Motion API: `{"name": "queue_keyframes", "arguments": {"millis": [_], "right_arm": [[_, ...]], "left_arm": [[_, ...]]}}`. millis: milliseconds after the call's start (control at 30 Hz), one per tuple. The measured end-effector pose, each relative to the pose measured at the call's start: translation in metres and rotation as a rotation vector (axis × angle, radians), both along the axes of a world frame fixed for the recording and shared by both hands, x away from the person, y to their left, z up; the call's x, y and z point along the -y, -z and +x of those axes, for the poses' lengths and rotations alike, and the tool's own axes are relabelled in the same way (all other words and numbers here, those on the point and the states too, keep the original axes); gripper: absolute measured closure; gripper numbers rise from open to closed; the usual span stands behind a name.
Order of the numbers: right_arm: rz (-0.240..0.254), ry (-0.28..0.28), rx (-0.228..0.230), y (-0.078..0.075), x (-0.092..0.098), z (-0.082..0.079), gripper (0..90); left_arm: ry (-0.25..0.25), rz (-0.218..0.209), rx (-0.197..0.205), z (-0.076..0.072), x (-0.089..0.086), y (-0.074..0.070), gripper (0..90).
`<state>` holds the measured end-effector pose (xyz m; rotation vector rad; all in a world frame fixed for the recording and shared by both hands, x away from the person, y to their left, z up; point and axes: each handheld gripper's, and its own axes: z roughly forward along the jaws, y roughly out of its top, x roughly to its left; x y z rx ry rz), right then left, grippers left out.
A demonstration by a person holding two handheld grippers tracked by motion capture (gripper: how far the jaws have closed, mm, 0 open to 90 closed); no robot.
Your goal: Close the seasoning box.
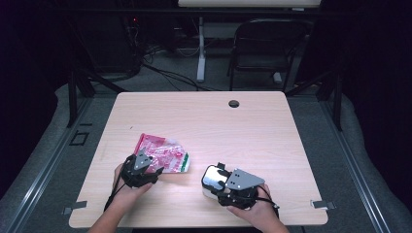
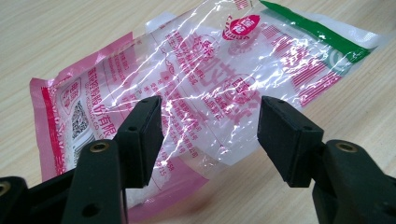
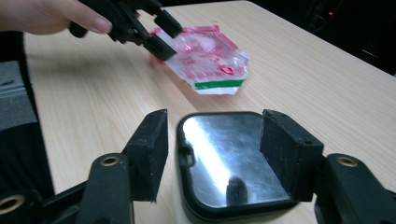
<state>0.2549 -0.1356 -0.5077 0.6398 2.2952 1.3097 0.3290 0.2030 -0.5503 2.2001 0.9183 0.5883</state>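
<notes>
A crinkled clear plastic bag [image 1: 165,154] with pink print and a green strip lies flat on the wooden table [image 1: 252,136]. My left gripper [image 1: 151,167] hovers at its near edge, and in the left gripper view [image 2: 210,135] its jaws stand open above the bag [image 2: 219,65] with nothing pressed between them. A small white container with a glossy black lid [image 1: 212,178] sits at the front right. My right gripper [image 3: 212,140] straddles this container [image 3: 219,158], jaws open; the left pad [image 3: 152,149] stands clear of its side. The right gripper view also shows the bag [image 3: 210,60] and the left gripper [image 3: 159,35] farther off.
A round cable hole [image 1: 233,103] sits near the table's far edge. Behind the table stand a dark folding chair [image 1: 265,43] and a white desk leg [image 1: 200,48], with cables on the floor. Bare tabletop stretches across the middle and right.
</notes>
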Motion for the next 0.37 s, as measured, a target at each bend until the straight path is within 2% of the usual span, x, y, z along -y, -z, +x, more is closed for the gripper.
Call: {"name": "queue_keyframes", "arguments": {"millis": [233,367], "right_arm": [[0.019,0.009,-0.013,0.0003,0.0016,0.0019,41.1],[0.071,0.024,-0.024,-0.0001,0.0053,0.0045,41.2]], "left_arm": [[-0.006,-0.005,0.004,-0.0008,-0.0016,-0.0006,40.6],[-0.010,-0.005,0.004,-0.0007,-0.0024,-0.0007,40.6]]}}
